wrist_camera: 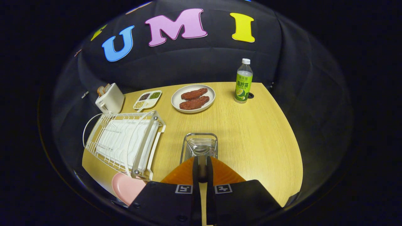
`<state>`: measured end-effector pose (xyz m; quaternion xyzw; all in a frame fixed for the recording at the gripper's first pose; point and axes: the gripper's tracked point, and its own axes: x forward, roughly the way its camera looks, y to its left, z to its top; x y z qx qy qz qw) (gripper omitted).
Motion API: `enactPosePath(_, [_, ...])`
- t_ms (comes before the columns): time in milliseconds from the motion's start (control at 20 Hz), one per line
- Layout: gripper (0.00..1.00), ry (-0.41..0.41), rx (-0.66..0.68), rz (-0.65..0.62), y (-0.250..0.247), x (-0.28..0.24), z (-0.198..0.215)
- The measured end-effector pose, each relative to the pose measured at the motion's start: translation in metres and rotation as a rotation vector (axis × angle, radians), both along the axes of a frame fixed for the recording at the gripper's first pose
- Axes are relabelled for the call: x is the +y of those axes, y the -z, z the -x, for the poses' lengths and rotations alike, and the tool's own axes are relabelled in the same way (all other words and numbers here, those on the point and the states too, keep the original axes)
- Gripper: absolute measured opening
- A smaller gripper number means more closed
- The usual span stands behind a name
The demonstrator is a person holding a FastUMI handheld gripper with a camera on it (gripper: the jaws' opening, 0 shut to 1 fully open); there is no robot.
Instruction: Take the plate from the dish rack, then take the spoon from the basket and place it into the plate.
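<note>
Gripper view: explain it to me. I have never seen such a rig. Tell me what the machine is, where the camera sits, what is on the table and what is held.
There is no robot arm. A person holds a two-finger tool in one hand, and the camera rides on it, looking forward along the tongs. The tongs are shut on a metal spoon, just over a small wire basket. On the light wooden table beside them stands a white wire dish rack, with a round pink plate lying flat at its near end. Beyond are a white toaster, a white plate of brown meat and a green-labelled bottle.
</note>
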<state>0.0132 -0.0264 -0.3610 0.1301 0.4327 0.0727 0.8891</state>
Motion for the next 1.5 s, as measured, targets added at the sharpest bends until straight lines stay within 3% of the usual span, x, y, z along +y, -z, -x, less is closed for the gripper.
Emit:
enactPosePath(550, [0.10, -0.066, -0.107, 0.061, -0.092, -0.007, 0.005])
enactPosePath(900, [0.10, -0.156, -0.192, -0.072, -0.167, 0.047, 0.048])
enactPosePath(1200, [0.10, -0.271, -0.159, -0.134, -0.167, 0.119, 0.105])
enactPosePath(1500, [0.10, -0.364, -0.118, -0.158, -0.113, 0.186, 0.136])
